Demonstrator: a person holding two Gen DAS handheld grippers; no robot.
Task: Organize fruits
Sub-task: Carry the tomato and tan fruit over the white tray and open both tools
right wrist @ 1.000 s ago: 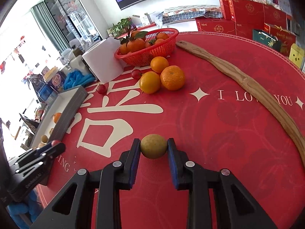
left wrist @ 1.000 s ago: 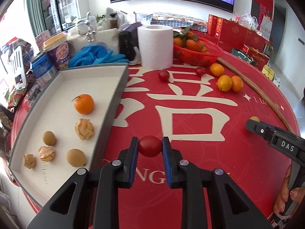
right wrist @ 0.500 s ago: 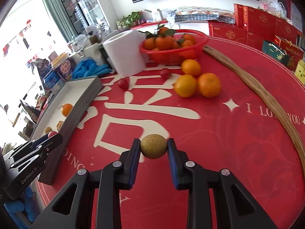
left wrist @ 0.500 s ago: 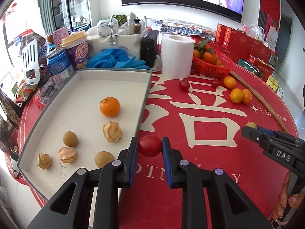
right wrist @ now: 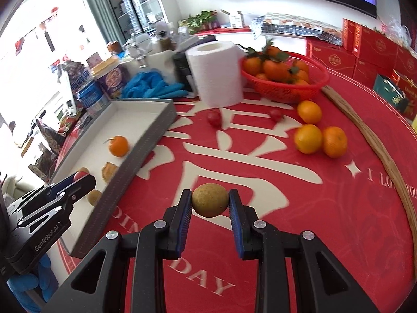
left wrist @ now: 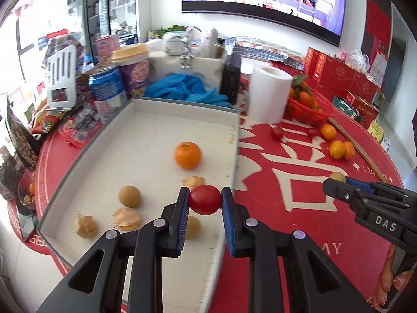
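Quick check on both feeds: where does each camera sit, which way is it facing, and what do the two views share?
Left wrist: behind the left claw, which grips a cherry tomato over the tray; right claw shows at right.
Right wrist: behind the right claw, gripping a brownish round fruit above the red tablecloth; left claw shows at left.
Shared: tray, paper roll, red basket, each other's claw.
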